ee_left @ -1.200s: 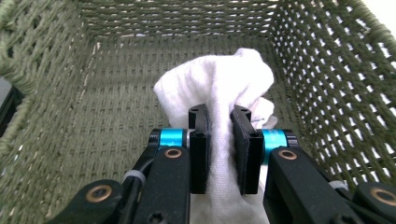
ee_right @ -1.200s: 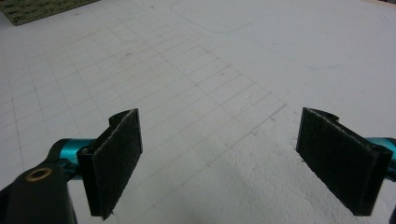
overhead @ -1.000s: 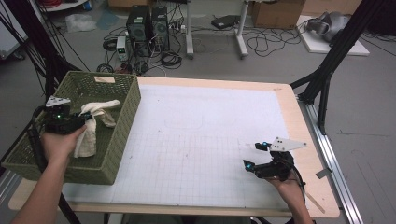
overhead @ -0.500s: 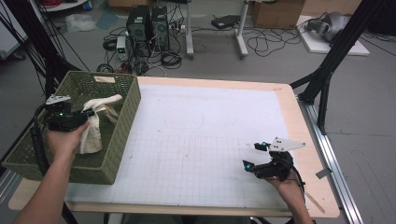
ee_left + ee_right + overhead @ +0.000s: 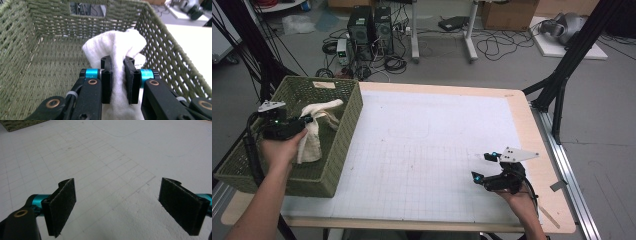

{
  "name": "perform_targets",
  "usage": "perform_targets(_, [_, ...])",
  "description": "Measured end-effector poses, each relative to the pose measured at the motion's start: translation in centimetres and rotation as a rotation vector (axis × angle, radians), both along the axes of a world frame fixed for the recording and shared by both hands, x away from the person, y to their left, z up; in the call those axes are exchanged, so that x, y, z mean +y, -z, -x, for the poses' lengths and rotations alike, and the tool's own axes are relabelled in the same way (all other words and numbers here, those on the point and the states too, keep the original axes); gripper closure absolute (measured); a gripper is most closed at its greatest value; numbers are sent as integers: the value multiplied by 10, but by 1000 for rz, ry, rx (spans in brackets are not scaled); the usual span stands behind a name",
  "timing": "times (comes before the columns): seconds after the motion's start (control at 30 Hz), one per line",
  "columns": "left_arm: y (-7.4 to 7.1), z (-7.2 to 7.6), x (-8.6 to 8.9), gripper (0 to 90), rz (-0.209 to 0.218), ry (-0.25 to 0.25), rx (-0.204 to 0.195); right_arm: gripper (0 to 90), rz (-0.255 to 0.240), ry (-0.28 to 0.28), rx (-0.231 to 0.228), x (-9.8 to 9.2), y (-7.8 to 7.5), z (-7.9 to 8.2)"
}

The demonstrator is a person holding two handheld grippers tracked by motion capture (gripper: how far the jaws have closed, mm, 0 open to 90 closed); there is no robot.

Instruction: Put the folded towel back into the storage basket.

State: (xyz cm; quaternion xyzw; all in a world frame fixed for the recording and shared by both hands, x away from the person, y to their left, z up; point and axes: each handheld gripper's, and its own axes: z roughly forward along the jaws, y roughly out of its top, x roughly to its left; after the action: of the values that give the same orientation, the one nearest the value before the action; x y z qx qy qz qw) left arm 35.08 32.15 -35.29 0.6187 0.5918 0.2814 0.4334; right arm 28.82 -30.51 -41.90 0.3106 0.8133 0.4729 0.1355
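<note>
A white cloth (image 5: 313, 137) hangs inside the green woven basket (image 5: 348, 127) at the table's left edge. My left gripper (image 5: 307, 120) is shut on the cloth's upper part, holding it up above the basket floor. In the left gripper view the pads of the left gripper (image 5: 118, 65) pinch the bunched cloth (image 5: 117, 42), with the basket walls (image 5: 50, 22) around it. My right gripper (image 5: 479, 166) rests low over the white gridded mat (image 5: 427, 140) near the front right, jaws wide. In the right gripper view, nothing but mat (image 5: 105, 157) lies between the right gripper (image 5: 117, 205) pads.
A wooden table border (image 5: 542, 150) frames the mat. Black frame legs (image 5: 562, 75) stand at the right rear. Computers and cables (image 5: 372, 30) sit on the floor behind the table. A corner of the basket (image 5: 20, 125) appears at the top left of the right gripper view.
</note>
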Motion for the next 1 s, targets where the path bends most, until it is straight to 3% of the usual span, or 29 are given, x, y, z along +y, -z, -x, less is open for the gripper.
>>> perform_targets(0.17, [0, -1, 1, 784, 30, -8, -29, 137, 6, -7, -4, 1, 1, -1])
perform_targets(0.23, [1, -2, 0, 783, 31, -12, -21, 137, 7, -11, 0, 2, 1, -1])
perform_targets(0.43, [9, -6, 0, 782, -72, -38, 134, 137, 6, -15, -3, 3, 1, -1])
perform_targets(0.67, [14, -8, -1, 780, -177, 6, 268, 138, 6, -16, -5, 3, 1, -1])
perform_targets(0.8, [16, -9, -1, 778, -211, 43, 321, 138, 4, -17, -7, 3, 0, -1])
perform_targets(1.0, [23, -15, -6, 770, -225, 107, 385, 138, 6, -17, -6, 4, 0, -1])
